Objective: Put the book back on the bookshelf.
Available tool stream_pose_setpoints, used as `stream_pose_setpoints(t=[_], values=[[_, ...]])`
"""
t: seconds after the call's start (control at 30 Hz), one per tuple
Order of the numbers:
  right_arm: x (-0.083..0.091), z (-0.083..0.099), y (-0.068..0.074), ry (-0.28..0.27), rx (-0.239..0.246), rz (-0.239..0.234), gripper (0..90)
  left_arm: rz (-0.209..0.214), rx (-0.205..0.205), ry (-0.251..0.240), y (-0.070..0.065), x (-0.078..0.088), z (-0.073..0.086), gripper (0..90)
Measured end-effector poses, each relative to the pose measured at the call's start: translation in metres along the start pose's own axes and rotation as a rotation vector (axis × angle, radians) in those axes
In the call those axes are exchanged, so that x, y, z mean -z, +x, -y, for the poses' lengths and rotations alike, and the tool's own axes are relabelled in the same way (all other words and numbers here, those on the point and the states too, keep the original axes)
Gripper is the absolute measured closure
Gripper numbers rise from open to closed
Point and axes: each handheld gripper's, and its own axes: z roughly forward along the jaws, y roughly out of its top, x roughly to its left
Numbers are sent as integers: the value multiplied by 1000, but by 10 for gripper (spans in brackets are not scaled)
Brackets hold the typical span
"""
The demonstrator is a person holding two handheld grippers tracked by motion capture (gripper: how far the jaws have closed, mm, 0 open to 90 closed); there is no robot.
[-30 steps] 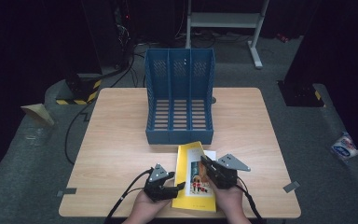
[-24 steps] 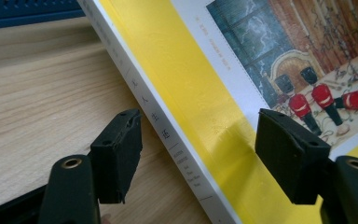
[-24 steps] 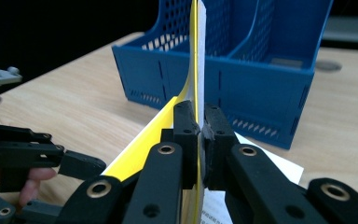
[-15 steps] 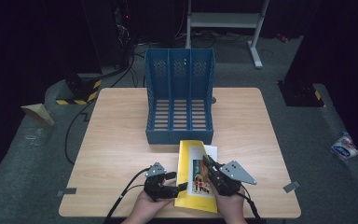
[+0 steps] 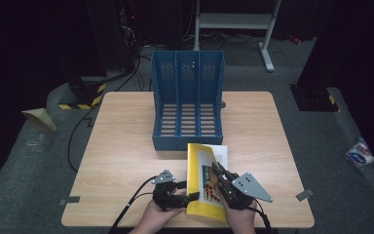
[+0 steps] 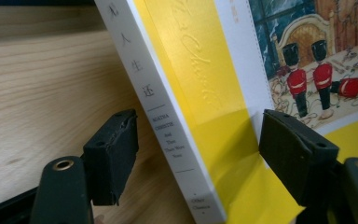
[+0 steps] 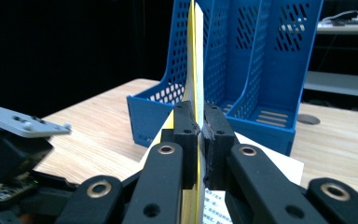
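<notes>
Since a second ago the book has been tipped up from lying flat toward standing on its spine edge, and the right gripper has risen a little with it. Its jaws are clamped tight on the yellow cover (the right gripper view shows the pads pressed together with only the cover between them).

Just beside it, the left gripper sits low at the spine. Its jaws have just been opening: they now straddle the book with a clear gap on each side, one pad off the white spine and the other over the yellow cover, neither pressing.

At present the book stands at the near edge of the table, spine to the left, cover picture facing right, its far end just in front of the blue rack. Loose white pages fan out from it on the right.
</notes>
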Motion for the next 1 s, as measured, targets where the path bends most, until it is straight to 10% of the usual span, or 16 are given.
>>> stream_pose_setpoints(t=[0.27, 0.7, 1.0], values=[[5, -4, 7, -27, 13, -18, 858, 78, 19, -11, -1, -5, 1, 343], [6, -4, 6, -41, 15, -30, 858, 49, -7, -11, 0, -2, -1, 537], [8, -5, 9, -54, 32, -34, 858, 26, -19, -49, 1, 2, -6, 431]])
